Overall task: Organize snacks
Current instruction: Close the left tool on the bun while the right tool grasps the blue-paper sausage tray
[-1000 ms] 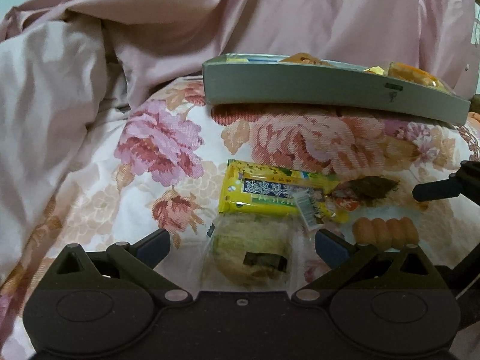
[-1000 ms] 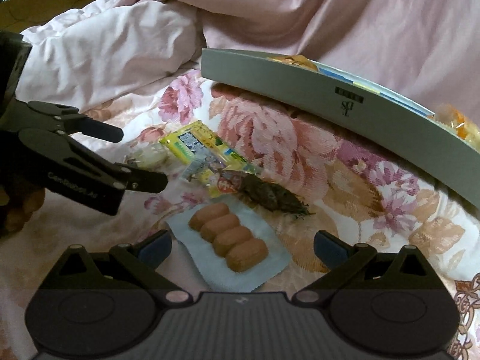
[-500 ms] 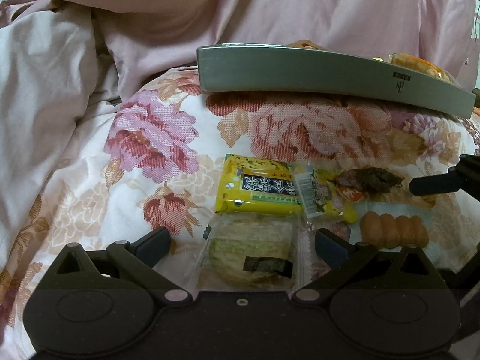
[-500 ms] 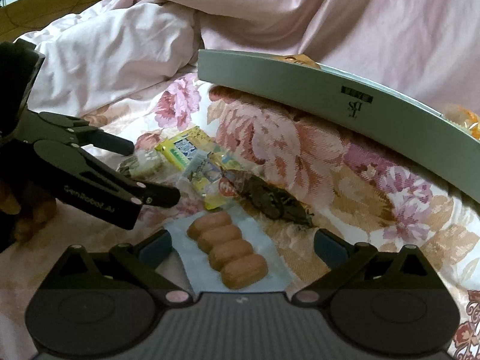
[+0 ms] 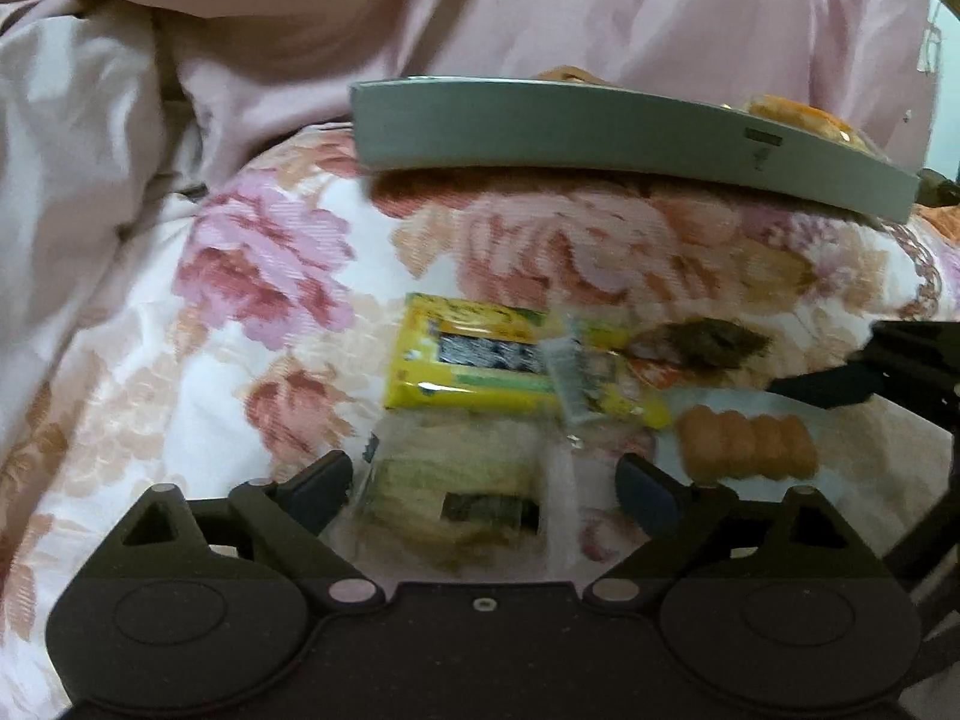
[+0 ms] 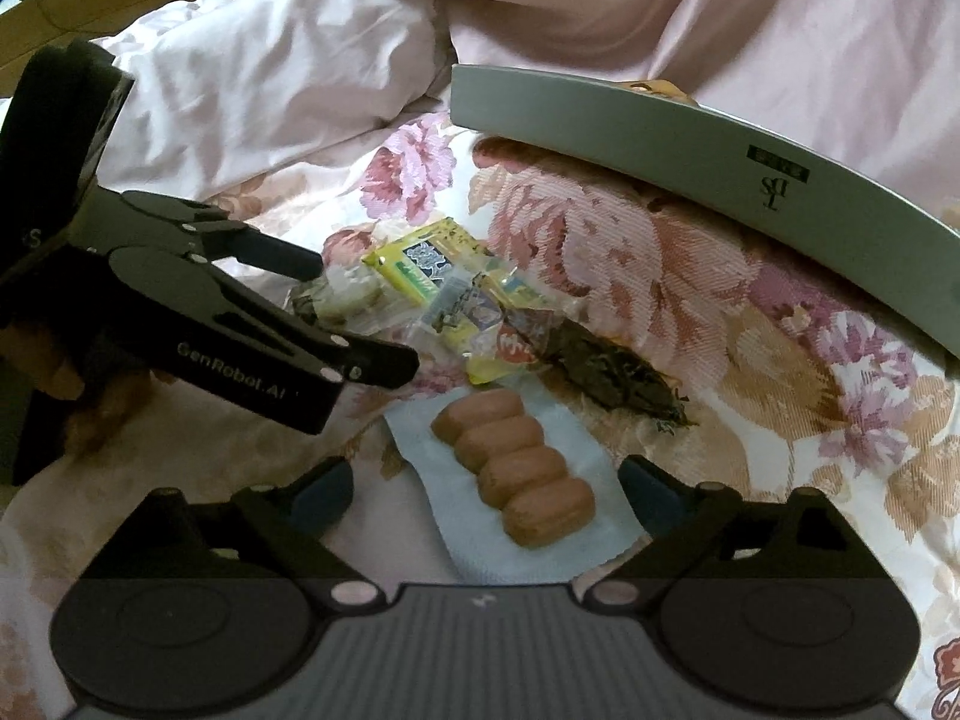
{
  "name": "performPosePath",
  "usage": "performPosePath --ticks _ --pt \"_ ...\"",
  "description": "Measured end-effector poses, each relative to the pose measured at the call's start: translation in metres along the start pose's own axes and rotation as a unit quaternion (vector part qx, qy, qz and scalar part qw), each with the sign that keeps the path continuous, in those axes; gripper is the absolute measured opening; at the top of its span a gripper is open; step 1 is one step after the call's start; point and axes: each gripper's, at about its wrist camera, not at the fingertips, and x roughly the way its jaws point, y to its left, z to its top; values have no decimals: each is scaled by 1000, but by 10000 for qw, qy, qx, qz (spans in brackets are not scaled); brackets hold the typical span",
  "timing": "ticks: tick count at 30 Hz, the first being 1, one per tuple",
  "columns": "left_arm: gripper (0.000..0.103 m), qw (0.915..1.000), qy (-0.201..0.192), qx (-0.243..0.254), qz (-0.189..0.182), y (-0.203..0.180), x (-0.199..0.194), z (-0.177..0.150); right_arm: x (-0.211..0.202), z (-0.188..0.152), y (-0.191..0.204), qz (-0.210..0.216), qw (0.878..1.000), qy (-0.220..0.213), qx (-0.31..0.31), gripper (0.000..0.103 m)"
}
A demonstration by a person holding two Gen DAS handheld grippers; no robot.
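Several snacks lie on a flowered bedspread. A clear-wrapped pale green cake sits between the fingers of my left gripper, whose jaws are closing, pads apart from the wrapper. A white pack of brown rolls lies between the fingers of my right gripper, also closing without touching it. Beyond are a yellow packet, a small clear sachet and a dark brown packet.
A long grey box holding orange-wrapped snacks stands at the back of the bedspread. A rumpled pink duvet rises behind and to the left. Part of a hand holds the left gripper.
Both pairs of fingers have narrowed slightly. The roll pack now lies closer in between the right fingers. The left gripper has edged in around the green cake, and its view is blurred.
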Motion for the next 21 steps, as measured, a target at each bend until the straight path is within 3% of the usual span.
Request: performPosePath --ticks 4,14,21 --pt "84 10000 -19 -27 -57 -1 -2 -1 -1 1 1 -12 10000 10 -34 90" --pt "65 9995 -5 -313 34 1 -10 -1 -12 3 6 -77 9997 107 205 65" --pt "59 9993 105 -367 27 -4 -24 -6 -18 1 11 -188 9991 151 349 62"
